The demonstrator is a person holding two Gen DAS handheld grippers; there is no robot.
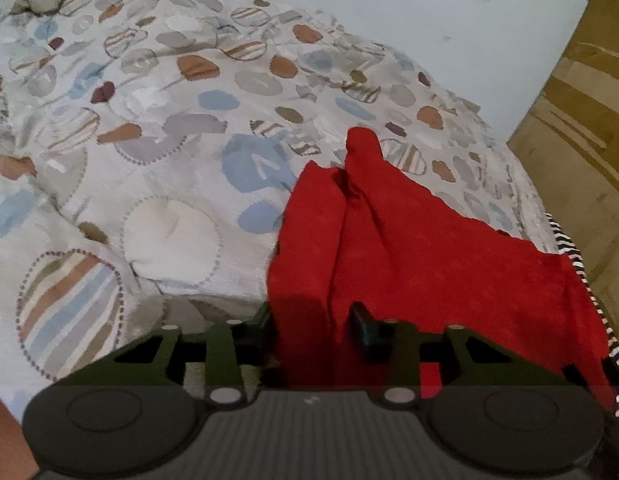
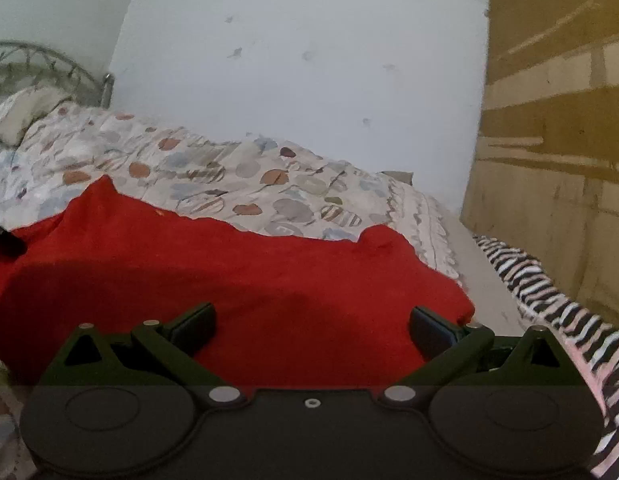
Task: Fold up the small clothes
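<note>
Left tool (image 1: pixel 315 328) apparently pinches red cloth (image 1: pixel 389 240); right tool (image 2: pixel 311 326) spread.

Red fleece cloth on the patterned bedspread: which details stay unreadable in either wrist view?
- Left wrist: the left gripper has red fleece cloth bunched between its fingers; the left finger is buried, so grip depth is unclear.
- Left wrist: the cloth's right edge runs behind the gripper body.
- Right wrist: the open right gripper covers the cloth's near hem.
- Both: the zebra-striped fabric is cut by the frame; garment type unknown.
</note>
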